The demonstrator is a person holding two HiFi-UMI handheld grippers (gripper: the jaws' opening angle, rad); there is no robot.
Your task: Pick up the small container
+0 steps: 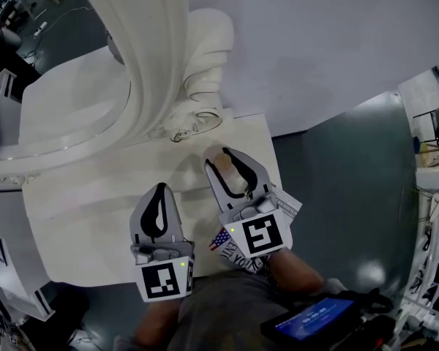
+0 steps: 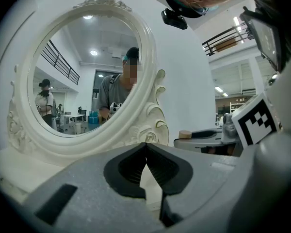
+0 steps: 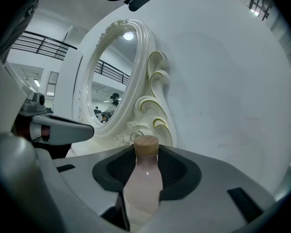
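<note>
The jaws of the right gripper are squeezed on the small container, a little pink bottle with a round wooden cap. The bottle stands straight up between the two jaws, and its cap pokes out just past their tips. The dark pads press on it, one on each side. Its bottom end is hidden behind the jaws, so I cannot see if it touches anything below. The jaws of the left gripper are pressed together with nothing between them. That gripper is just beside the right one, on its left, and it has no part in the hold. Under both pairs of jaws is the white desk. In the head view the bottle looks to be up in the jaws and not standing on the desk, but I cannot be sure there is a gap. Ahead of the jaws stands a big white mirror with a curly frame, and beside it is a plain white wall. So I think the main part of the job is done, because the bottle is grabbed tight. What may be left is to lift it well clear of the desk and keep it steady so it does not slip or tip.
</note>
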